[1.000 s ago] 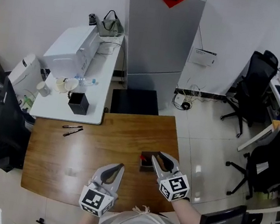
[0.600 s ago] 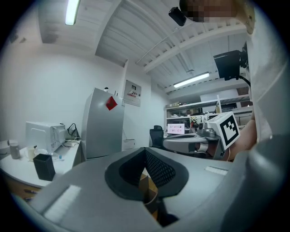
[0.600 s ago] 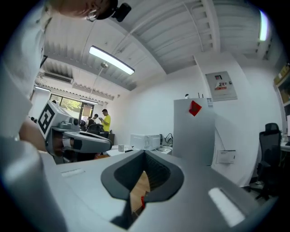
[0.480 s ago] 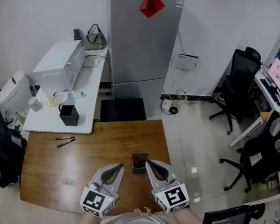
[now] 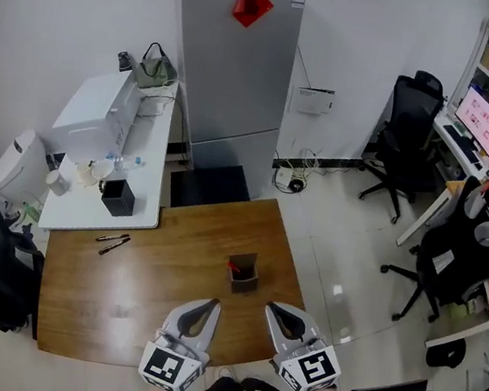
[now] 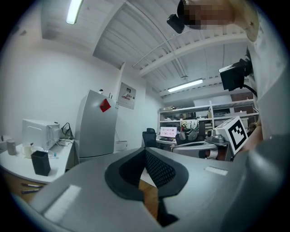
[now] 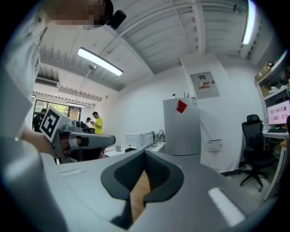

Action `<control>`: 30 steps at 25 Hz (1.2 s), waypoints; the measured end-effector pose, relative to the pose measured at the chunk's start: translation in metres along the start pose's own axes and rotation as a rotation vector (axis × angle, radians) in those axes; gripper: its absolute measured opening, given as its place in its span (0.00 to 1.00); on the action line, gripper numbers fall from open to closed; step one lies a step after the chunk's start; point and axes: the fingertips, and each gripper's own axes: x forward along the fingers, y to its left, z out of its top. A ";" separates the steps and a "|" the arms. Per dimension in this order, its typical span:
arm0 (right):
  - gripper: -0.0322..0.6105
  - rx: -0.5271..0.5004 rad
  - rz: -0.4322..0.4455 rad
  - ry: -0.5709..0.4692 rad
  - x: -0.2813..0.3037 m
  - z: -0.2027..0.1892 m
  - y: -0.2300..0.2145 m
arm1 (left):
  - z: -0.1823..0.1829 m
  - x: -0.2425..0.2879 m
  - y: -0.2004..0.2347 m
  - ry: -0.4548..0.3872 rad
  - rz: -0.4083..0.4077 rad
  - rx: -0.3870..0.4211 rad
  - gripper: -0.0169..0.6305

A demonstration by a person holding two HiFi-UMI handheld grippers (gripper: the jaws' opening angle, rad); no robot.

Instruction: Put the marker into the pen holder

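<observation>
Both tongs are pinched shut with nothing in them. The left gripper [image 5: 206,308] and the right gripper [image 5: 276,313] are smooth, grey and pointy, and they hang over the near edge of the shiny brown wooden table [image 5: 157,282]. The red marker [image 5: 234,268] sits in the small dark square pen holder [image 5: 246,281], just ahead of them.

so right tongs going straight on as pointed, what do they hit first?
Likely nothing near: right tongs point level, above the table and probably over the holder. Farther on, roughly the printer beside the fridge; depth unclear.
</observation>
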 end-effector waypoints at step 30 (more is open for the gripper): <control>0.05 -0.060 0.116 -0.081 -0.283 -0.001 0.142 | -0.029 -0.209 -0.247 -0.035 0.142 0.039 0.05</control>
